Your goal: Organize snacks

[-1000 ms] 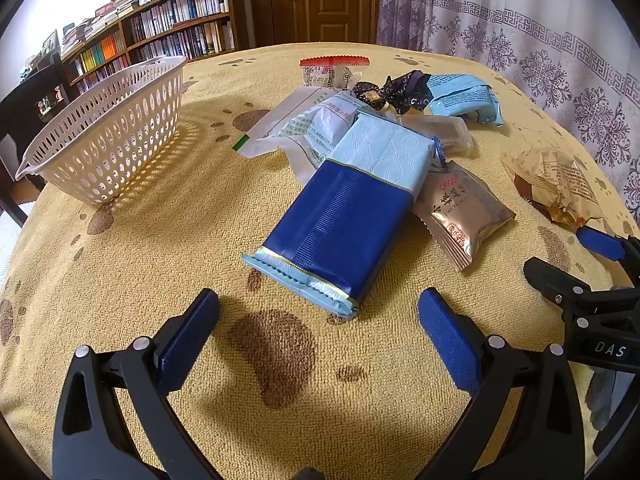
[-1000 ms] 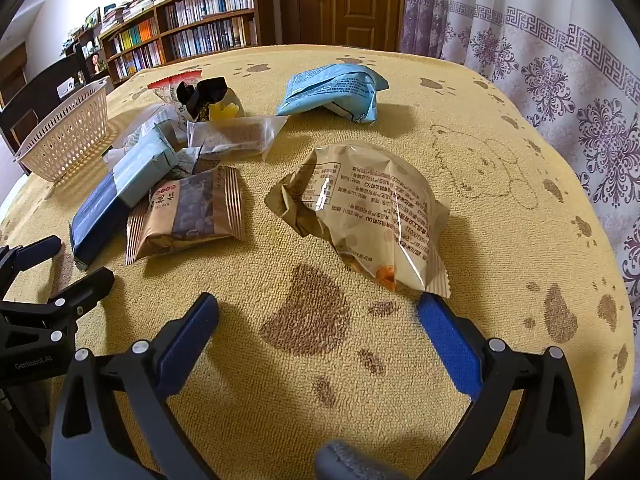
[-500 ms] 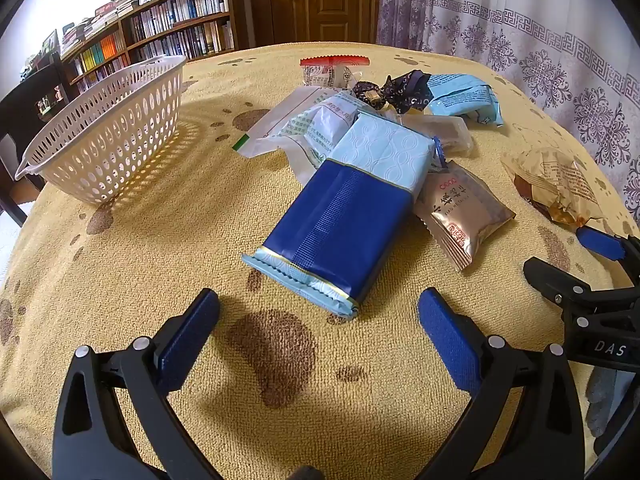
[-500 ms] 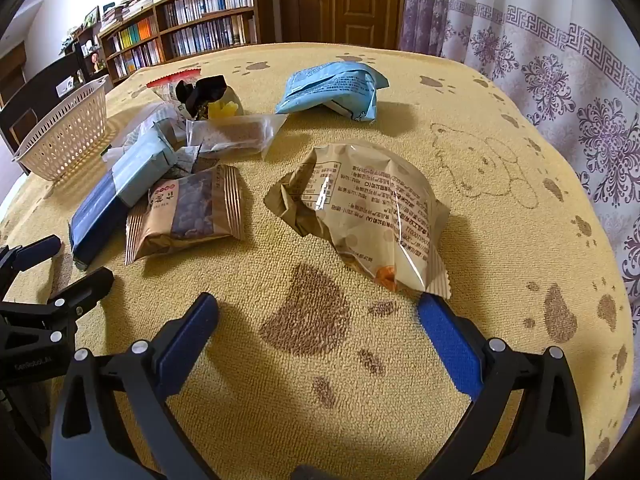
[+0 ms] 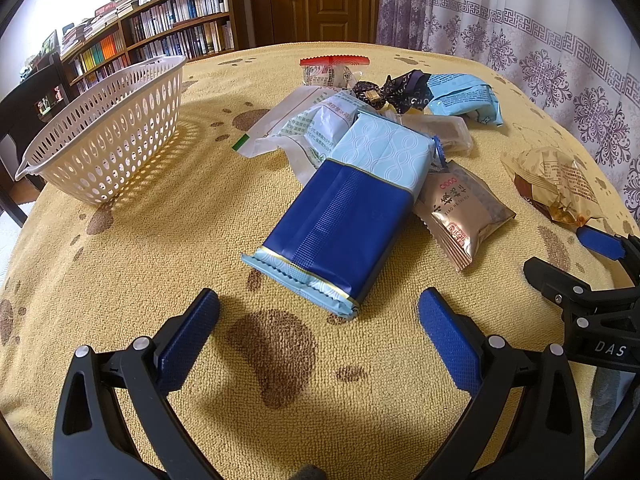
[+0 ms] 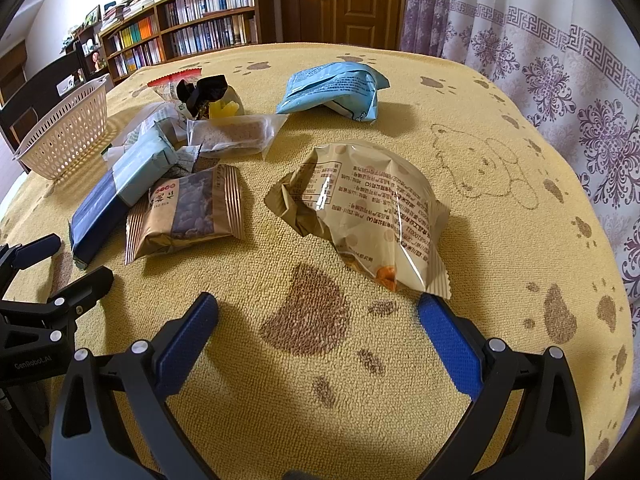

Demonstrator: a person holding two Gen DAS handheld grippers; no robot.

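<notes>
The left claw (image 5: 318,318) sits low in the frame with its blue pads spread wide apart, holding nothing, above the yellow paw-print cloth of the desk (image 5: 160,240). Just beyond it, at the centre of the left wrist view, lies a dark blue packet (image 5: 340,224) with a pale blue end, resting partly on a heap of other snacks. A bronze packet (image 5: 464,212) touches its right side. The white basket (image 5: 108,140) stands in the upper left of the frame, well apart from the heap (nothing can be seen inside it from here).

The right claw (image 6: 318,318) is likewise spread apart and empty. A tan bag (image 6: 372,208) lies just ahead of its right pad, at the centre of the right wrist view, and a light blue bag (image 6: 332,90) lies higher up, toward the top centre.
</notes>
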